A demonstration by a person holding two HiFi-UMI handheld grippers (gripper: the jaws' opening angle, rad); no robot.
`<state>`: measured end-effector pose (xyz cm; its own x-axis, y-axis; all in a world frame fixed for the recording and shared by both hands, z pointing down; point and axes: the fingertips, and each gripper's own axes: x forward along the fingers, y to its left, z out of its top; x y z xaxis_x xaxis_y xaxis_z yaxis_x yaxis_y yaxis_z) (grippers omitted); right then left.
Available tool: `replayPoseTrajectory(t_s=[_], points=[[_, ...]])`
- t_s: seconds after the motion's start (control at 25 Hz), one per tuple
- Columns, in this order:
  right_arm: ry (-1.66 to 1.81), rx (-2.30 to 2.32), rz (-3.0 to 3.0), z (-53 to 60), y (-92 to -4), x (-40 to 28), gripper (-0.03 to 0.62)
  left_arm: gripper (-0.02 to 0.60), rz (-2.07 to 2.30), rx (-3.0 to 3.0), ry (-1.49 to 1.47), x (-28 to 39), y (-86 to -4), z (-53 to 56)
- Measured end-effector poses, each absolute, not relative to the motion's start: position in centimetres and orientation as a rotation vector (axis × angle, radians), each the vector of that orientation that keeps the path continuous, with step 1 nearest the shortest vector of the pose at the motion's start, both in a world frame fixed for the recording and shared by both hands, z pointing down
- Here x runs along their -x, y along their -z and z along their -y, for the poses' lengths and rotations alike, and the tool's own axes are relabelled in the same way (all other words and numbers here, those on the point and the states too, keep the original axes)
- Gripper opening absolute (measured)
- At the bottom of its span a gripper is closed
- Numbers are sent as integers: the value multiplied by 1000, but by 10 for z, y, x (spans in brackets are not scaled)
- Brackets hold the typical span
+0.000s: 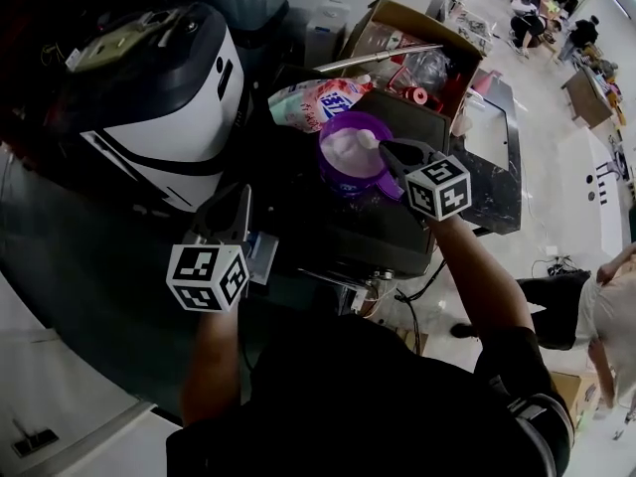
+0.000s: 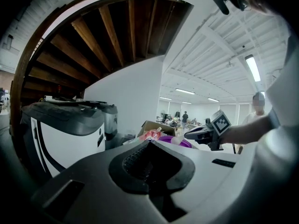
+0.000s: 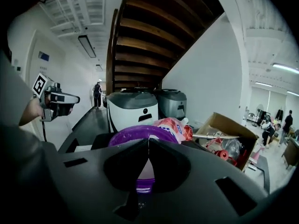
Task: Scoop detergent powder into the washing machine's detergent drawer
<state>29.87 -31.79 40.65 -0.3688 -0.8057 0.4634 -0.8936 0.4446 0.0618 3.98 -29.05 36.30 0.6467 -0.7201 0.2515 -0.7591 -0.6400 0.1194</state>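
- Spillage is the chief risk. The scoop (image 1: 348, 179), a purple cup at the upper middle of the head view, is well filled with white powder (image 1: 350, 142). Any tilt or jolt on the way would likely shed it onto the dark worktop (image 1: 89, 256).
- Grip is narrow. The right hand-held gripper (image 1: 388, 152) appears to have its jaws pressed onto the scoop's handle alone. The loaded cup sits out in front of them and could swing or twist in the pinch.
- Support from the left hand-held gripper (image 1: 238, 202), left of centre in the head view, is absent. Its jaws are pressed together on nothing, and it is well apart from the scoop, so it could not catch a slip.
- Aim is uncertain, since no view shows the drawer plainly. A pale piece just beside the left hand-held gripper may be it. A misjudged target would put powder in the wrong place.
- Clutter crowds the scoop. The detergent bag (image 1: 313, 99) lies just behind it and a cardboard box (image 1: 397, 23) stands at upper right. The cup's rim could clip either one.
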Motion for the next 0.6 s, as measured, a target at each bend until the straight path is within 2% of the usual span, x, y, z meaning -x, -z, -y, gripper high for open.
replayPoseTrajectory(t_s=[0.6], points=[[-176, -1201, 2085, 340, -431, -295, 19, 8, 1206, -2627, -273, -38, -371, 290]])
